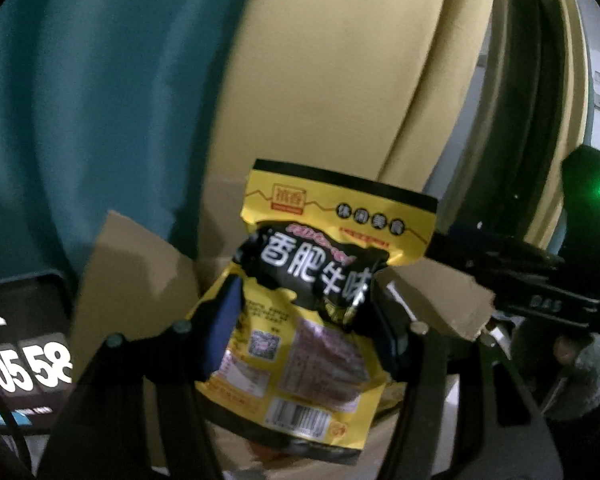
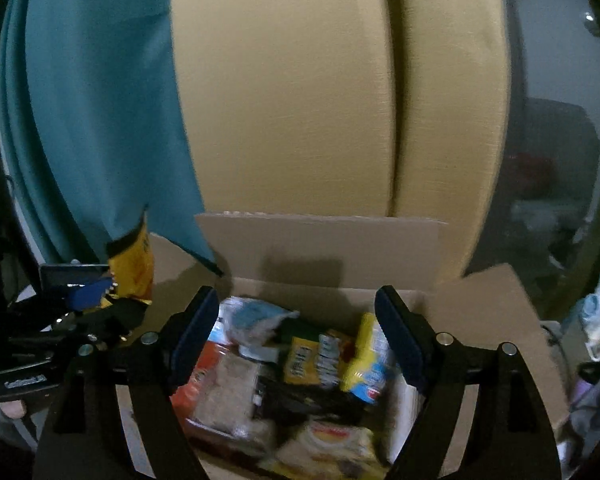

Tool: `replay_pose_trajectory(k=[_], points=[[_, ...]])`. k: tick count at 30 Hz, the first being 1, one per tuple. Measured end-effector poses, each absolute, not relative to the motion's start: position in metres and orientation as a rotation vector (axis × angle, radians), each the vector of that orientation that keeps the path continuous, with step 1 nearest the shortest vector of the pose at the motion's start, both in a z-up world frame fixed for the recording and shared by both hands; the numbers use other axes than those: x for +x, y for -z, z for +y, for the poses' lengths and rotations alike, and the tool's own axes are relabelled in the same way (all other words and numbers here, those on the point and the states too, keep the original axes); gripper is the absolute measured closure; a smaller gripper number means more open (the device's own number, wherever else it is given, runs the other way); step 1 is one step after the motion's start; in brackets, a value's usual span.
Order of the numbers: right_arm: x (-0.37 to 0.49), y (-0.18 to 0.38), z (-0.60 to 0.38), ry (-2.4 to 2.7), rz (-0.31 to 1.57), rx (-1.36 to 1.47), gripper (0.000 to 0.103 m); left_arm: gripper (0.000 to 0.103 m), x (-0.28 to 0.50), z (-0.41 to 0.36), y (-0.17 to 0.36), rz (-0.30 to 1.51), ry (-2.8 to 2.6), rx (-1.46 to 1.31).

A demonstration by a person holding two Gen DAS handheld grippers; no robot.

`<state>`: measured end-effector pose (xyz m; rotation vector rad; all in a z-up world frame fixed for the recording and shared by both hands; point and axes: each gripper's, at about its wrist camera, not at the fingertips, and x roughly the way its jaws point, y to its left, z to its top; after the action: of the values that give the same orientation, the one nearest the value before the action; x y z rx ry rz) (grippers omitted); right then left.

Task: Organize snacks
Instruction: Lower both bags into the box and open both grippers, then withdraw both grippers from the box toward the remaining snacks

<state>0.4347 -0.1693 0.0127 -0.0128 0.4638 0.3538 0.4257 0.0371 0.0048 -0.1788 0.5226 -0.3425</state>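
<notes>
- Behind everything hang a teal curtain and a mustard-yellow curtain, with the cardboard box sitting right in front of them, flaps up.
- Landmark is that box. It's open at the top and stuffed with snack packs: an orange one at the left, a yellow-and-blue one toward the right wall, a small yellow pack in the middle. Most of it is too blurry to read.
- Left gripper has its fingers pinching a yellow-and-black snack bag around its crumpled middle. The bag stands upright, held up above the box's left side, in front of the left flap; from the right wrist view it shows left of the box, against the teal curtain.
- Right gripper hovers over the box's open top, fingers spread wide with nothing between them, just the snacks in the box below.
- A dark screen with white digits sits off to the left of the box.
- Some clutter lies right of the box, too dim to make out.
</notes>
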Motion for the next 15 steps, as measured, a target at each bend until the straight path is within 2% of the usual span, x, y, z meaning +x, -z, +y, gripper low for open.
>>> replay_pose_trajectory(k=[12,14,15], points=[[0.416,-0.009,-0.24,-0.335,0.437,0.028,0.02,0.039,0.48,-0.019,0.012,0.656,0.293,-0.174],[0.414,-0.007,-0.243,-0.335,0.434,0.03,0.02,0.032,0.487,-0.025,0.016,0.681,0.285,-0.177],[0.411,-0.006,-0.248,-0.335,0.43,0.032,0.02,0.023,0.488,-0.025,0.015,0.682,0.279,-0.175]])
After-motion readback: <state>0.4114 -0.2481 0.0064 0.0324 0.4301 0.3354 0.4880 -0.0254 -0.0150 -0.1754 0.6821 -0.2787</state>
